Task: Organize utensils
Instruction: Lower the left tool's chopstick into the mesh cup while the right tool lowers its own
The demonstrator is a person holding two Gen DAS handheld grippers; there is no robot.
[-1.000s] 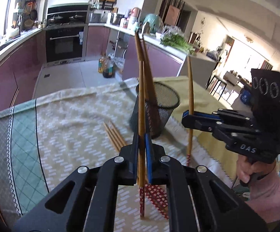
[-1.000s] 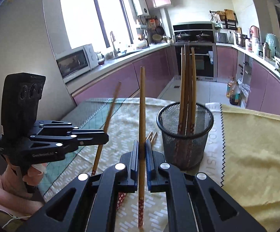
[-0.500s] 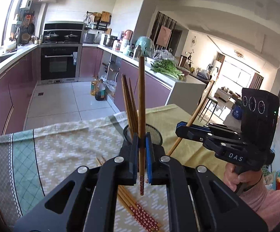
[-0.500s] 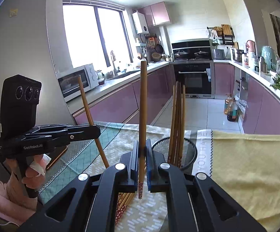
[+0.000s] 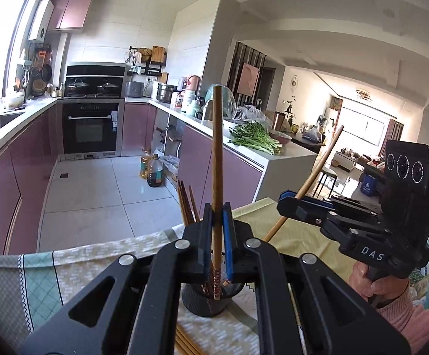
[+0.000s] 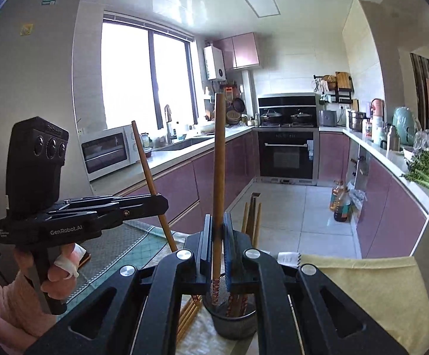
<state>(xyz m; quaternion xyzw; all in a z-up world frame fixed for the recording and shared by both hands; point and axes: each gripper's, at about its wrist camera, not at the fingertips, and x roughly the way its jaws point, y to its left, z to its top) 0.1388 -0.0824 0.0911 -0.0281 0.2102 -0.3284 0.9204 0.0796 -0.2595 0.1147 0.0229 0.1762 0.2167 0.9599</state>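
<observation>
My left tool (image 5: 217,233) and right tool (image 6: 218,236) are each clamped on one upright chopstick (image 5: 217,159), directly above the mesh cup (image 5: 205,301) beneath them. Several already stand inside; a few loose chopsticks (image 5: 186,343) remain on the worktop (image 5: 96,263) beside it.
</observation>
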